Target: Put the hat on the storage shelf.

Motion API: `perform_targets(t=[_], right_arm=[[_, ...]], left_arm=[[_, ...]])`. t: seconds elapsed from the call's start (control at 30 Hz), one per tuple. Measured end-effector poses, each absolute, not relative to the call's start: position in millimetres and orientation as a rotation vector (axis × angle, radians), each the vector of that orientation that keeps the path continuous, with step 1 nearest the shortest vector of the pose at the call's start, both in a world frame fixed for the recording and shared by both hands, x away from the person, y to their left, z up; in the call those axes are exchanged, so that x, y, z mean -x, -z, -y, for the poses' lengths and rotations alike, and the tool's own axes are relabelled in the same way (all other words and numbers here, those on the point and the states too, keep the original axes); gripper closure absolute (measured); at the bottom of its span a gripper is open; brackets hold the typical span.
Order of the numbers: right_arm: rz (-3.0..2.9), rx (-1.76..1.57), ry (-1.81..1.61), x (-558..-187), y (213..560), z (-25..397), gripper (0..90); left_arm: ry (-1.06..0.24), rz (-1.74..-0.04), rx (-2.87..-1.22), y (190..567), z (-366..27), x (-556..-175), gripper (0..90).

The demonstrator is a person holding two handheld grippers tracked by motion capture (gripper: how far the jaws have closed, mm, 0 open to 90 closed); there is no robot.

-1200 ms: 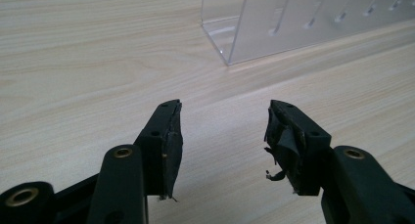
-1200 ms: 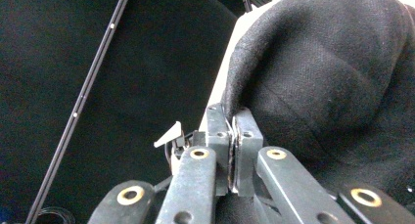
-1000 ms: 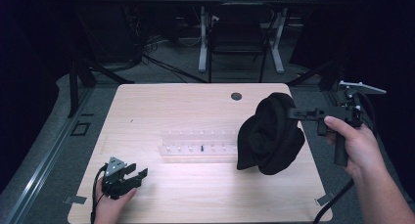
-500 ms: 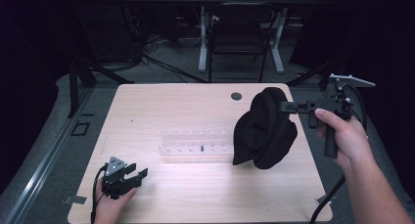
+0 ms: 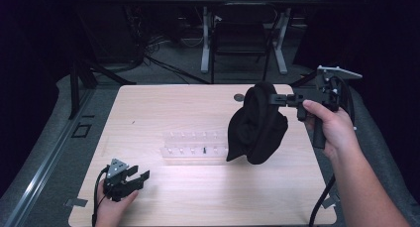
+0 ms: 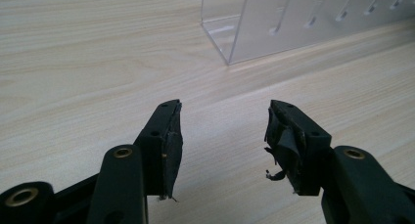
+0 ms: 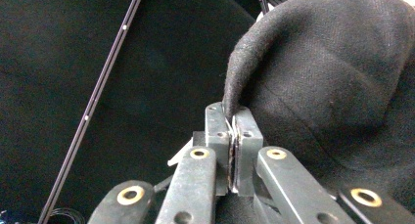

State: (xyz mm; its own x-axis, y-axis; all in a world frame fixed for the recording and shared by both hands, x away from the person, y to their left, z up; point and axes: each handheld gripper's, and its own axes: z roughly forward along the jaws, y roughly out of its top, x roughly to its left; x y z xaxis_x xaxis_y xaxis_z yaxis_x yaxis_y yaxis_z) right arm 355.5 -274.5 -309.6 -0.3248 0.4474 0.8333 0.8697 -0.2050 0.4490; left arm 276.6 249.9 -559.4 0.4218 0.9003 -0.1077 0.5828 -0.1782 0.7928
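A black cloth (image 5: 257, 125) hangs in the air over the right half of the table, pinched at its top edge by my right gripper (image 5: 274, 99), which is shut on it. In the right gripper view the jaws are pressed together on a fold of the black cloth (image 7: 323, 87) at the right gripper's tips (image 7: 233, 117). My left gripper (image 5: 138, 176) rests low at the table's near left corner, open with nothing between its fingers. Seen in the left gripper view, the left gripper (image 6: 222, 126) has its jaws spread above bare wood.
A clear plastic rack (image 5: 195, 146) with small slots lies at the table's middle, its right end behind the hanging cloth; its corner (image 6: 274, 23) shows ahead of the left gripper. A dark round hole (image 5: 238, 96) sits near the far edge. Desk legs and cables stand beyond the wooden table (image 5: 158, 108).
My right gripper has lifted the black cloth higher and carried it a little to the left over the rack's right end. The left gripper has stayed put.
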Motion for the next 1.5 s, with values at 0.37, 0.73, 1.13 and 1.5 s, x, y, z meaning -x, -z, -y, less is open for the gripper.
perform_targets(t=[0.37, 0.73, 1.13, 1.5], right_arm=[[1.707, 1.509, 1.535, -370, 300, 247, 88.3], [1.743, 1.491, 1.503, -384, 302, 222, 88.2], [1.75, 1.491, 1.476, -397, 312, 203, 88.2], [1.753, 1.517, 1.46, -407, 319, 197, 88.2]], left_arm=[[-0.498, -1.262, -1.872, 559, -251, -277, 47.1], [-0.498, -1.263, -1.867, 559, -251, -277, 47.1], [-0.496, -1.261, -1.863, 558, -253, -277, 47.1], [-0.498, -1.253, -1.876, 559, -250, -278, 47.1]])
